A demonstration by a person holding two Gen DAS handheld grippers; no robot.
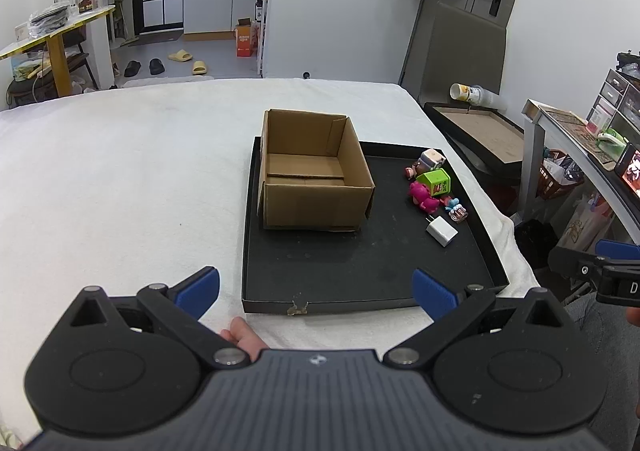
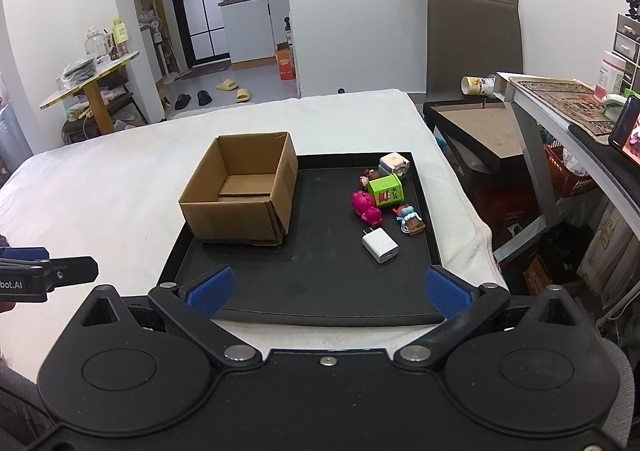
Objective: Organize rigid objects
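Note:
An open, empty cardboard box (image 1: 312,175) (image 2: 244,191) stands at the left of a black tray (image 1: 360,267) (image 2: 320,275) on a white cloth. At the tray's right lie a white charger (image 1: 441,231) (image 2: 380,245), a pink figure (image 1: 422,197) (image 2: 365,206), a green cube (image 1: 436,182) (image 2: 386,190), a small blue-and-brown figure (image 1: 456,209) (image 2: 410,219) and a pale box figure (image 1: 430,159) (image 2: 394,163). My left gripper (image 1: 316,289) is open and empty before the tray's near edge. My right gripper (image 2: 328,291) is open and empty over the tray's near edge.
The white-covered table (image 1: 120,179) stretches left. To the right stand a grey desk (image 2: 560,99) and a second black tray (image 2: 476,127) with a tipped cup (image 2: 478,85). A grey chair (image 2: 474,39) stands behind. Each gripper shows at the other view's edge (image 1: 600,271) (image 2: 40,271).

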